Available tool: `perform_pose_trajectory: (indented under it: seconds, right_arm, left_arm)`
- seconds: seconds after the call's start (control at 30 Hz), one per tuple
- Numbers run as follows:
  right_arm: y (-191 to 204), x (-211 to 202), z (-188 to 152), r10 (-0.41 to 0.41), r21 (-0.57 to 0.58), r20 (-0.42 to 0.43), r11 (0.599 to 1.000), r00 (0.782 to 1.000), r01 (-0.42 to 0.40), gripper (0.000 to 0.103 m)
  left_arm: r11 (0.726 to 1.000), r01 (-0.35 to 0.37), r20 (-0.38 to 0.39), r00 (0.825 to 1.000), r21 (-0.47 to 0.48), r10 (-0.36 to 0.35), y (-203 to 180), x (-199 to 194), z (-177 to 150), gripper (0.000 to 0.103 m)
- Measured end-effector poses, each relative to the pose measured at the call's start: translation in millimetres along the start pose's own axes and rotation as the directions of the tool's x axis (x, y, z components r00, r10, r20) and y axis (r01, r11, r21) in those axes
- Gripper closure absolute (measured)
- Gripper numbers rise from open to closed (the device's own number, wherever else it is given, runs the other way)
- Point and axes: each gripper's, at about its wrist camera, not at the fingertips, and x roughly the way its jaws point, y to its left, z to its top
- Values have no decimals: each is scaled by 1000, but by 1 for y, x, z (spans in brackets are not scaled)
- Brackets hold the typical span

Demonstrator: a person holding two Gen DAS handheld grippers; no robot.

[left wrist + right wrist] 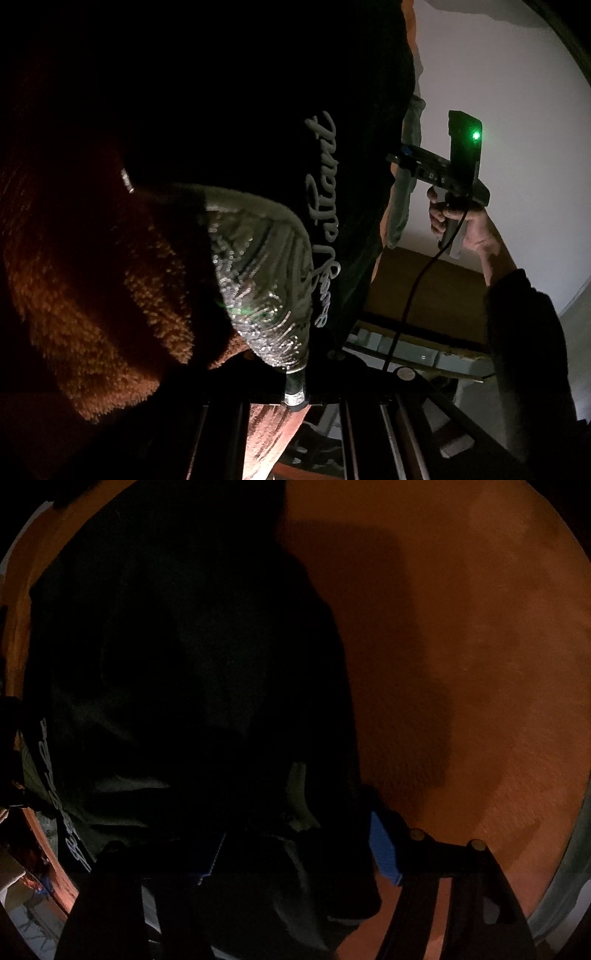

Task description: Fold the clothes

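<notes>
Right jaws: I had the right gripper (295, 853) parted only by the fabric's thickness, its blue pads (384, 849) pinching a bunched edge of the dark T-shirt (177, 672).
Left jaws: I couldn't tell how far the left gripper (295, 391) was parted. One sequin-textured finger (266, 266) showed, with the shirt lying against it, but the other finger was lost in shadow.
The shirt: it hung between the two grippers, lifted, its pale script lettering (323, 218) running sideways in the left wrist view and its black body filling most of both lenses.
Underneath: an orange terry blanket (461, 664) was spread below, and the shirt's shadow fell across it.
Further out: in the left view I saw the person's hand (465, 229) round the right gripper's handle (443, 177), green light on, its cable (406, 295) trailing down towards a wooden bed frame (436, 291).
Stage: from one look I couldn't say which fold this was. The shirt was held up, not laid flat.
Risk one: the right bite looked shallow and bunched, so I judged a tug could slip the cloth out.
Risk two: with the left hold unseen, I feared uneven tension skewing the fold line.
Risk three: the dangling cable might snag the hem.
Risk four: the light was so poor that I could misjudge an edge.
</notes>
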Motion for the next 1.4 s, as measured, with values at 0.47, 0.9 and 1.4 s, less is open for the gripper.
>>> perform_pose_trajectory:
  seconds: [0.47, 0.9, 1.4]
  right_arm:
    - [-20, -80, -35, 152, 56, 198, 985, 968, -166, 97]
    - [-64, -204, -114, 260, 160, 575, 894, 776, -418, 97]
    - [96, -155, -337, 66, 218, 936, 660, 345, -718, 96]
  left_arm:
    - [952, -11, 10, 1000, 307, 8, -56, -17, 7, 98]
    - [715, 78, -49, 997, 694, -62, -230, -113, 99, 98]
    - [58, 121, -131, 967, 991, 220, -266, -152, 59, 98]
